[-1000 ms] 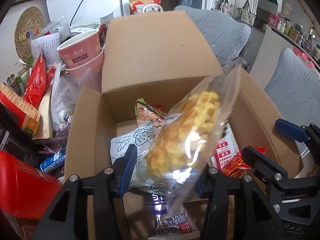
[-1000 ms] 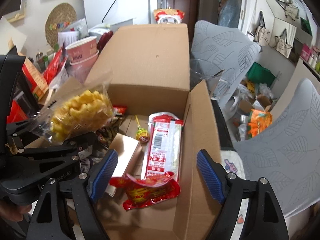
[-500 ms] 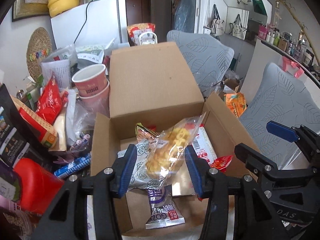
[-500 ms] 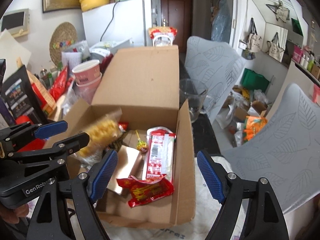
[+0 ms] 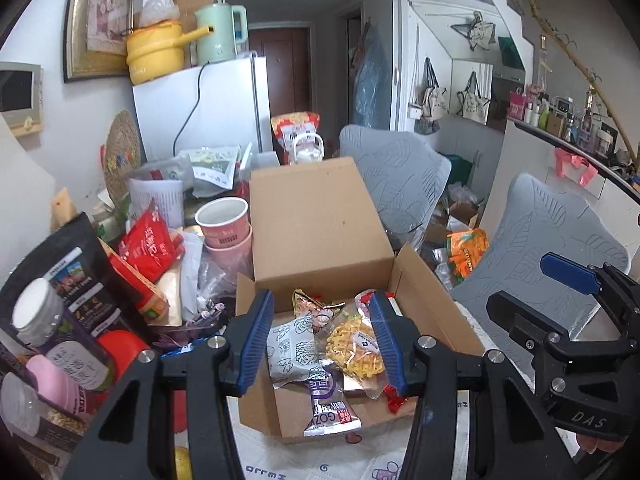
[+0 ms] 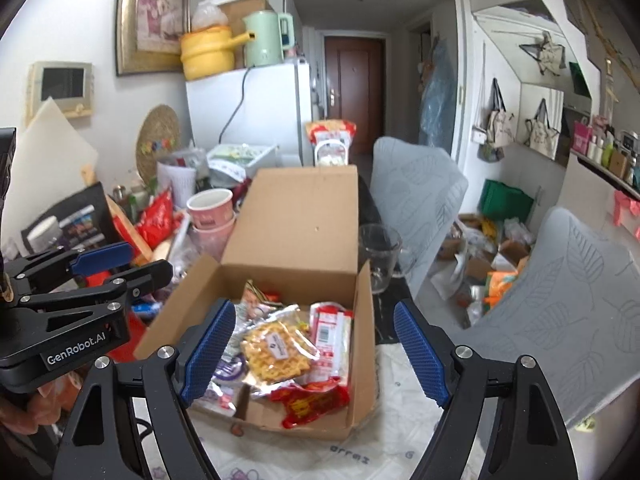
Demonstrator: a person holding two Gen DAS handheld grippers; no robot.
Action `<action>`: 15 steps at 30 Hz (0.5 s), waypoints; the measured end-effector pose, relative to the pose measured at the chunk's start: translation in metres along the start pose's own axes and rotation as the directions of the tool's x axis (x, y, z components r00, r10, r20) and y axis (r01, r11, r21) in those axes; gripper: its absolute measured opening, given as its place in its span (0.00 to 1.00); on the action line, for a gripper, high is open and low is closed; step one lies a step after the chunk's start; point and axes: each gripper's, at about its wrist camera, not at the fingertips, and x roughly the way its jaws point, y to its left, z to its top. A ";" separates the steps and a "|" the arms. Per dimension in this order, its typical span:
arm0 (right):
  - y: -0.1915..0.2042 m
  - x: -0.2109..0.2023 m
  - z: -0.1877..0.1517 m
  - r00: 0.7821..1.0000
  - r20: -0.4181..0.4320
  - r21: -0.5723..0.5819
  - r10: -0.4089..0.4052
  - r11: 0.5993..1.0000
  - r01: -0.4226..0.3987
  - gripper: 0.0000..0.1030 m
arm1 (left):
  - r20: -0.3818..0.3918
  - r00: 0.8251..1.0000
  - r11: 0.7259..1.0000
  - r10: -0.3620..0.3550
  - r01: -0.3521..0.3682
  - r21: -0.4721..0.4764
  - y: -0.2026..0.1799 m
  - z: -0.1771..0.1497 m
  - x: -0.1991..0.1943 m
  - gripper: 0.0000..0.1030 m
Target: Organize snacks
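An open cardboard box (image 5: 434, 304) (image 6: 365, 320) stands on the table with several snack packets inside. A clear bag of yellow snacks (image 5: 352, 346) (image 6: 276, 348) lies on top of them, beside a white-grey packet (image 5: 294, 344) and a purple packet (image 5: 328, 408). A red-white pack (image 6: 332, 332) and a red wrapper (image 6: 316, 400) lie toward the box's right side. My left gripper (image 5: 320, 308) hangs above the box, open, with nothing between its pads. To its right, my right gripper (image 6: 314, 312) is also above the box, open wide and holding nothing.
Left of the box stand stacked pink cups (image 5: 226, 224), a red bag (image 5: 148, 240), a black pouch (image 5: 76, 280) and jars. A glass mug (image 6: 378, 256) sits by the box's right wall. Two grey chairs (image 5: 396, 176) (image 5: 552, 236) stand on the right, with a white fridge (image 5: 208, 108) behind the table.
The yellow snack bag, earlier between my left gripper's fingers, now lies in the box. Both grippers have risen and drawn back from the box.
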 end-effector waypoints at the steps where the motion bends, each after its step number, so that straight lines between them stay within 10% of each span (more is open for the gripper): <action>1: 0.001 -0.008 0.000 1.000 0.015 0.001 0.002 1.000 -0.002 0.80 | 0.011 1.000 1.000 0.000 0.000 0.002 -0.001 -0.001 -0.006 0.48; 5: 0.005 -0.034 -0.002 0.998 0.058 0.001 0.010 1.000 -0.010 0.80 | 0.051 0.999 1.000 -0.005 0.005 0.009 -0.003 -0.005 -0.034 0.50; 9: 0.012 -0.062 -0.010 0.995 0.094 -0.004 0.011 1.000 -0.011 0.80 | 0.126 0.992 1.000 0.009 -0.011 0.012 -0.005 -0.018 -0.069 0.80; 15: 0.023 -0.097 -0.031 0.993 0.120 -0.009 0.005 1.000 -0.004 0.84 | 0.149 0.989 1.000 -0.006 0.003 0.022 -0.007 -0.042 -0.103 0.80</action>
